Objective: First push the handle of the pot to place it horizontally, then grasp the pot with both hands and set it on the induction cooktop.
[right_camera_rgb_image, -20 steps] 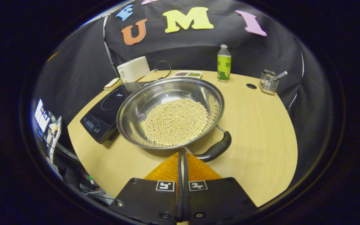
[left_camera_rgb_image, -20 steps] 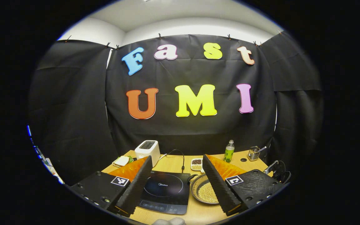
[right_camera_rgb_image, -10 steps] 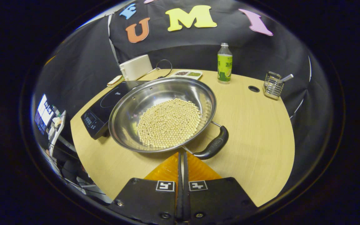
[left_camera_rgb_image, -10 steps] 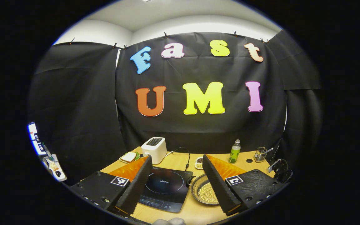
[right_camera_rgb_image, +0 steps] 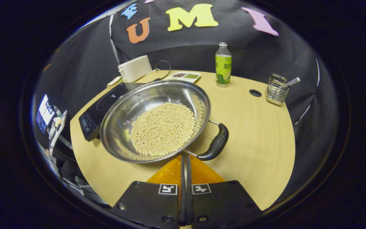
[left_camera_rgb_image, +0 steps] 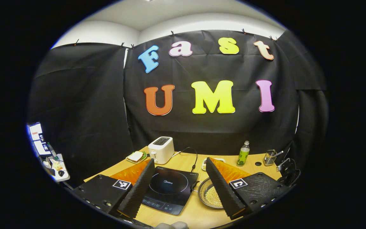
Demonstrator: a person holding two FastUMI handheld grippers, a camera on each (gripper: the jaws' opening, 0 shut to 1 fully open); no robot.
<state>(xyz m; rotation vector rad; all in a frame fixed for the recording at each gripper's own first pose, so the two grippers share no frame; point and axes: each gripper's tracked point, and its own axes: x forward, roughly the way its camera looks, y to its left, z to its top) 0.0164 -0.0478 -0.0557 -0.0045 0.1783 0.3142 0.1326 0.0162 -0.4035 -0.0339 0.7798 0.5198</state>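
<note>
- The right gripper (right_camera_rgb_image: 184, 159) is presented with its two fingers pressed flat together and nothing between them; this is judged a pushing posture, a single blunt edge being offered to the handle rather than a grasp.
- The closed tips are found just short of the pot's near rim, immediately left of the near end of the handle (right_camera_rgb_image: 215, 144). Contact with either cannot be confirmed.
- The handle is a dark loop carried on two wire stays at the pot's right side. It is seen running away from the fingertips and rightward (slanted, not crosswise), so the levelling step is judged unfinished.
- The pot (right_camera_rgb_image: 122, 127) is a wide, shallow, polished steel pan resting on the wooden table (right_camera_rgb_image: 259, 140) directly ahead of the right fingers. Its floor is covered by a layer of pale round beans (right_camera_rgb_image: 162, 127), which are judged liable to shift if the pan is tipped.
- The induction cooktop (right_camera_rgb_image: 97, 111) lies beyond and left of the pot, its near corner overlapped by the pot's rim in the right gripper view; whether the two touch cannot be told.
- The left gripper (left_camera_rgb_image: 178, 187) is held high and back with its fingers spread wide and empty, judged to be waiting for the two-handed lift. Between its fingers the cooktop is framed, with the pot partly hidden behind the right-hand finger.
</note>
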